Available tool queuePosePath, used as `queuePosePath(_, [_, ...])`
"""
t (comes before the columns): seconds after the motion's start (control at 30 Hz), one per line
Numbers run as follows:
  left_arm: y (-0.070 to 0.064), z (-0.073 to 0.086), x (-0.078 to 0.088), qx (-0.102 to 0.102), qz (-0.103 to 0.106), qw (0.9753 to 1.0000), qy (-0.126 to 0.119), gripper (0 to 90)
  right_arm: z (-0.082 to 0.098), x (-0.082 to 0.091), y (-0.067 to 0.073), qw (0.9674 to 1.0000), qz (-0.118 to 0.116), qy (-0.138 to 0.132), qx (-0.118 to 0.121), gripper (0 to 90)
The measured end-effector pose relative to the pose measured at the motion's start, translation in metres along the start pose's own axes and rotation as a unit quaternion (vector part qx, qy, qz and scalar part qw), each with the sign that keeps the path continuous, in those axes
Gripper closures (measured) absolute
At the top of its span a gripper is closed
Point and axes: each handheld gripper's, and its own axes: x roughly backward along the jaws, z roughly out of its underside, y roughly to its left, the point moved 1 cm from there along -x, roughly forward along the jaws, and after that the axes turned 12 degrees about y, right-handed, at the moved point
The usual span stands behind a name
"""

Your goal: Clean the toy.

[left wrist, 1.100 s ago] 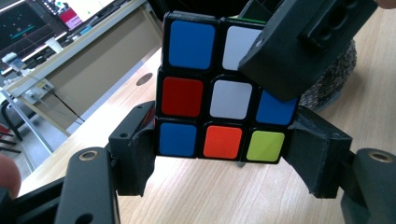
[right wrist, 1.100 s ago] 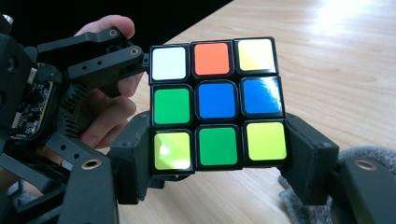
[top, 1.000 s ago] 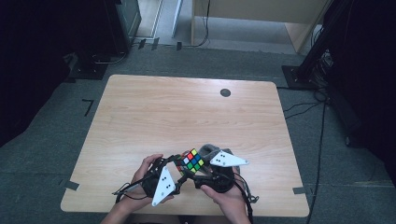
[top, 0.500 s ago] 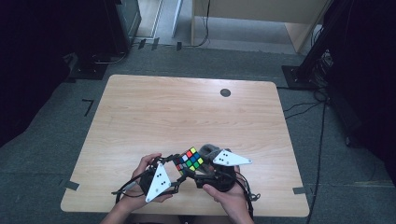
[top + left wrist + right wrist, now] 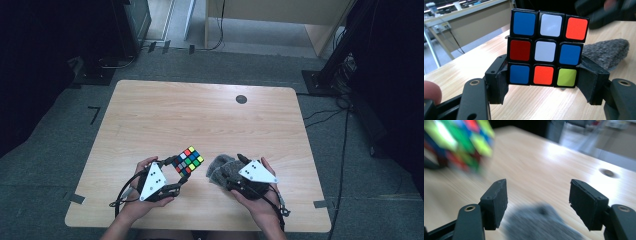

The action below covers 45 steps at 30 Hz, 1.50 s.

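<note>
A scrambled Rubik's cube (image 5: pixel 188 160) is held just above the table near its front edge, with my left gripper (image 5: pixel 181 169) shut on it. In the left gripper view the black pads clamp the bottom row of the cube (image 5: pixel 545 48) from both sides. A grey fuzzy pad (image 5: pixel 218 167) lies on the wood to the cube's right. My right gripper (image 5: pixel 227 176) hovers over the pad's near side, jaws open. In the right gripper view nothing is between the jaws of my right gripper (image 5: pixel 537 197); the grey pad (image 5: pixel 536 225) lies blurred below and the cube (image 5: pixel 461 140) is at the upper left.
The light wooden table (image 5: pixel 200 115) stretches bare beyond the hands, with a small dark round hole (image 5: pixel 241 99) near its far edge. Grey carpet, cables and dark equipment stands surround the table.
The left gripper has carried the cube left and a little away from the right gripper. The right gripper has drifted right, and a gap has opened between them over the grey pad.
</note>
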Motion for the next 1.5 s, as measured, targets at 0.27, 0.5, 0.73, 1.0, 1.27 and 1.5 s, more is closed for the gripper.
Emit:
queuePosePath(0.27, [0.001, 0.002, -0.002, 0.004, 0.002, 1.0000, 0.007, 34.1, 0.041, -0.050, -0.017, 0.9863, -0.026, 0.149, -0.065, 32.8])
queuePosePath(0.5, [0.000, 0.002, -0.003, 0.006, 0.004, 0.9999, 0.012, 34.2, 0.051, -0.056, -0.020, 0.9837, -0.033, 0.155, -0.086, 32.5])
queuePosePath(0.73, [0.000, 0.003, -0.005, 0.022, 0.007, 0.9996, 0.017, 34.1, 0.054, -0.057, -0.014, 0.9861, -0.016, 0.148, -0.074, 35.2])
queuePosePath(1.0, [-0.001, 0.003, -0.007, 0.033, 0.018, 0.9992, 0.015, 34.1, 0.055, -0.053, -0.010, 0.9917, 0.008, 0.119, -0.048, 71.0])
queuePosePath(1.27, [-0.008, 0.003, -0.011, 0.019, 0.032, 0.9991, 0.020, 34.1, 0.015, 0.001, -0.004, 0.9943, -0.044, -0.048, -0.084, 71.1])
queuePosePath(1.5, [-0.026, -0.002, -0.012, -0.019, 0.062, 0.9978, 0.011, 34.1, -0.016, 0.034, 0.035, 0.9792, -0.144, -0.139, -0.032, 69.2])
